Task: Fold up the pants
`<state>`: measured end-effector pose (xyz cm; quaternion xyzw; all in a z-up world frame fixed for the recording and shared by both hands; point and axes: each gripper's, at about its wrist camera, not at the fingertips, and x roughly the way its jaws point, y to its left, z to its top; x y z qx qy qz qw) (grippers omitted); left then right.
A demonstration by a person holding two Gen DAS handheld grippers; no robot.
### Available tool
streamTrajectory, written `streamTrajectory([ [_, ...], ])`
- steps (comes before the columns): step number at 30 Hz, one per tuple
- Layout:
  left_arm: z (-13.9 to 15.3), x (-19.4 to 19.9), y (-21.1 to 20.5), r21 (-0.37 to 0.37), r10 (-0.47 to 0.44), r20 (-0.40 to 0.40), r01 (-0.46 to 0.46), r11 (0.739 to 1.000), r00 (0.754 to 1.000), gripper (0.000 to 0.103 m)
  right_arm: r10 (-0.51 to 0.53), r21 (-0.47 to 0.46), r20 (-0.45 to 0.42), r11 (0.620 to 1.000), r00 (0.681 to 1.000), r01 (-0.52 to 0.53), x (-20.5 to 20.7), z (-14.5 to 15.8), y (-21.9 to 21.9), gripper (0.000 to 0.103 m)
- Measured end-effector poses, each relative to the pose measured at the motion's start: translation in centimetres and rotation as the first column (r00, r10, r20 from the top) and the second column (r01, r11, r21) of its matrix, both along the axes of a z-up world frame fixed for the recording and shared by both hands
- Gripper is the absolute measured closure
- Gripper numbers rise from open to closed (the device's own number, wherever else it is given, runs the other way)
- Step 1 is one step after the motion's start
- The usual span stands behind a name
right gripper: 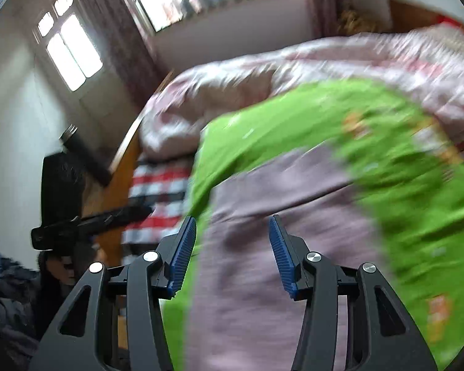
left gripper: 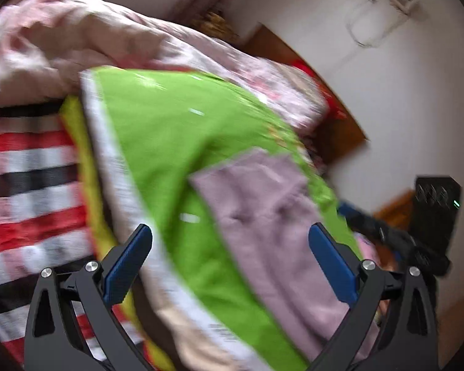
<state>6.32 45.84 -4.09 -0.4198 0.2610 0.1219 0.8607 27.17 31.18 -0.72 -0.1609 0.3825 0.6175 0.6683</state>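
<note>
The mauve pants [left gripper: 272, 235] lie on a bright green blanket [left gripper: 170, 130] on the bed. In the left wrist view they run from the middle down to the lower right. My left gripper [left gripper: 230, 238] is open and empty, above the blanket with the pants near its right finger. In the right wrist view the pants [right gripper: 263, 278] spread directly under and ahead of my right gripper [right gripper: 232, 232], which is open and empty. The right gripper also shows at the right edge of the left wrist view [left gripper: 396, 241]. Both views are motion-blurred.
A pink floral quilt [left gripper: 77, 40] is bunched at the back of the bed. A red, white and black striped sheet [left gripper: 27, 191] lies left of the green blanket. The wooden bed frame [right gripper: 123, 160], white walls and windows [right gripper: 74, 52] surround the bed.
</note>
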Motion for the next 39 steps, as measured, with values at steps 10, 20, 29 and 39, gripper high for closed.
streamTrajectory([
  [10, -1.8, 8.9, -2.9, 0.047, -0.158, -0.144, 0.166, 0.985, 0.977, 0.020, -0.073, -0.097, 0.065, 0.992, 0.995, 0.079, 6.0, -4.0, -1.7, 0.056],
  [20, -2.2, 9.5, -3.0, 0.042, -0.150, -0.146, 0.157, 0.987, 0.978, 0.038, -0.004, -0.103, 0.049, 0.995, 0.999, 0.009, 7.6, -6.0, 2.2, 0.058],
  [29, -2.6, 10.5, -2.7, 0.082, -0.129, -0.197, 0.148, 0.986, 0.972, 0.064, -0.017, -0.099, 0.036, 0.995, 0.999, 0.021, 7.4, -6.2, 2.4, 0.096],
  [39, 4.8, 5.9, -4.0, 0.314, -0.067, -0.037, 0.076, 0.946, 0.997, 0.095, -0.039, 0.061, 0.168, 0.998, 0.985, 0.029, 3.0, 0.4, 1.0, 0.098],
])
